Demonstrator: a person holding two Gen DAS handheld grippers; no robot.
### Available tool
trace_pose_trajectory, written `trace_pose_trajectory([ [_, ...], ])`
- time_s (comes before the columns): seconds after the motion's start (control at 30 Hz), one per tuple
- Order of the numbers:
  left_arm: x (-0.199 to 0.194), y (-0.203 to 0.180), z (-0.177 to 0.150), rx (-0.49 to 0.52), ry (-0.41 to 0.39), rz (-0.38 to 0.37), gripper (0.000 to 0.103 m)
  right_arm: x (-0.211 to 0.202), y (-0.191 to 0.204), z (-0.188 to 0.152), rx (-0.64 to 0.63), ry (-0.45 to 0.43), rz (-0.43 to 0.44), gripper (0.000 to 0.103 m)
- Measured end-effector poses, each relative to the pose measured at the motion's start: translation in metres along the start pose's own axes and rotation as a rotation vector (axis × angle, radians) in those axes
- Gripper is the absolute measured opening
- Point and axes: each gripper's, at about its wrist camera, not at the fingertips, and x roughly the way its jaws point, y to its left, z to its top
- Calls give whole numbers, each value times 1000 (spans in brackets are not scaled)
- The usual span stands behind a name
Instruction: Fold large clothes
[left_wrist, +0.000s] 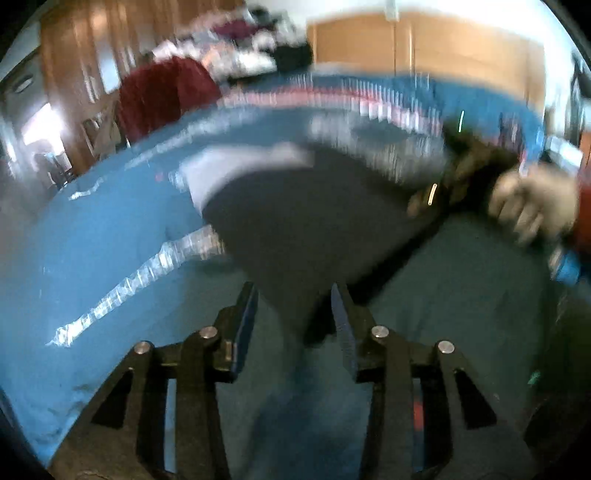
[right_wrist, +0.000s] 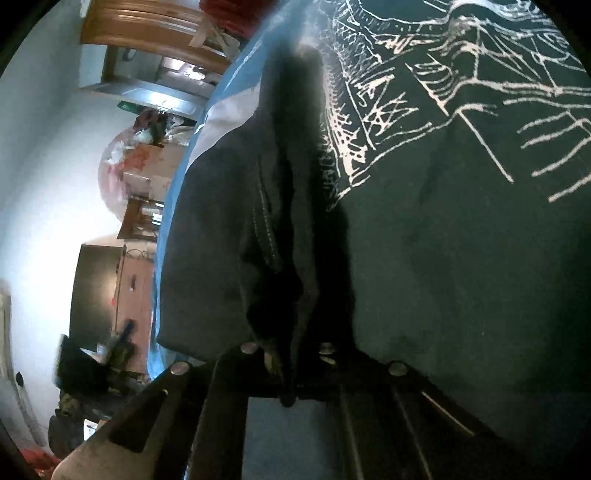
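In the left wrist view there is one dark garment (left_wrist: 306, 221) spread on one blue bed cover (left_wrist: 92, 240), and two grippers show. The left gripper (left_wrist: 293, 306) has its two fingers spread apart, with a corner of the garment reaching down between them; whether cloth touches either finger is lost in motion blur. Up and to the right of the garment, one hand (left_wrist: 532, 206) holds the right gripper (left_wrist: 436, 195), too smeared to read there. In the right wrist view the same single garment (right_wrist: 443, 258), printed with pale line drawings, fills the frame, and the right gripper (right_wrist: 288, 373) is pinching a bunched fold of it; the fingertips themselves are buried under the dark cloth.
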Motion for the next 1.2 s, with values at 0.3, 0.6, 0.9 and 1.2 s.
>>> trace_pose_trajectory([
  [0.3, 116, 24, -27, 19, 254, -33, 50, -12, -6, -7, -44, -45, 19, 0],
  [0.6, 103, 65, 44, -97, -29, 31, 48, -18, -15, -13, -71, -79, 68, 0],
  [0.9, 253, 110, 61, -55, 210, 151, 60, -19, -17, -15, -97, -105, 102, 0],
  [1.2, 228, 120, 85, -87, 55, 125, 51, -18, -19, -19, -111, -118, 118, 0],
])
